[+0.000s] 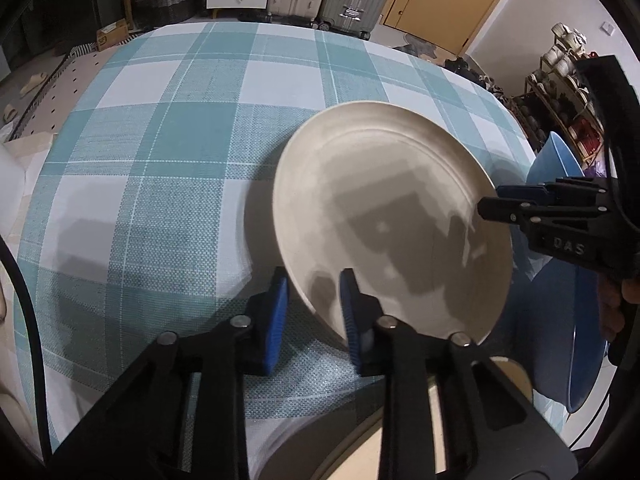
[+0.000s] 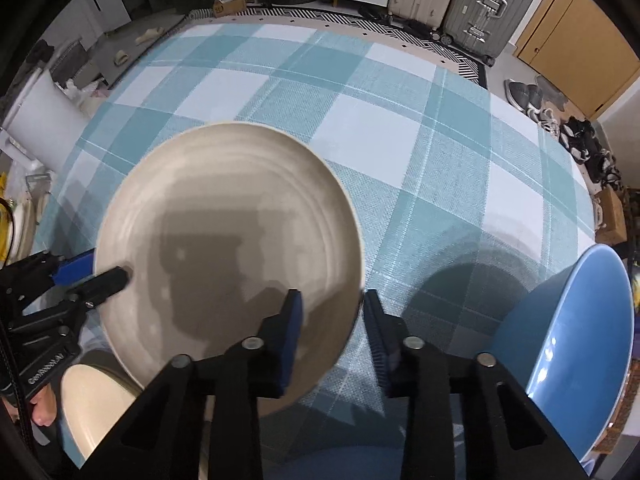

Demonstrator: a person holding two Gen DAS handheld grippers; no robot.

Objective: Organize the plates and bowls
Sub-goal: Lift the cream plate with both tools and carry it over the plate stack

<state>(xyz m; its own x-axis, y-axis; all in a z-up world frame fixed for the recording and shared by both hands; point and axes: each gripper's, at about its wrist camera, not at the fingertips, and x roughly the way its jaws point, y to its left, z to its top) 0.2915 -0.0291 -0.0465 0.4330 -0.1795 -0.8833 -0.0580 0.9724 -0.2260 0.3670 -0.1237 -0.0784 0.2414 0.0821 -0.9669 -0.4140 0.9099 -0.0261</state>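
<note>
Two tongs [image 1: 314, 312] [image 2: 332, 332] clamp one cream plate's [image 1: 384, 200] rim | blue bowls [image 2: 576, 344]: one | checked tablecloth [image 2: 360, 120]: one

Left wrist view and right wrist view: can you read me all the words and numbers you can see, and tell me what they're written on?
"DAS": on the black body of the right tool.
"GenRobot.AI": on the black body of the left tool.
Label on the cardboard box on the floor: too small and blurred to read.
Nothing else has writing I can read.

We see the blue bowl [image 2: 568, 344] cut off by frame edge, the second cream plate [image 2: 96, 408] mostly hidden behind the grippers' arms; shoes [image 2: 580, 140] too small to make out.
</note>
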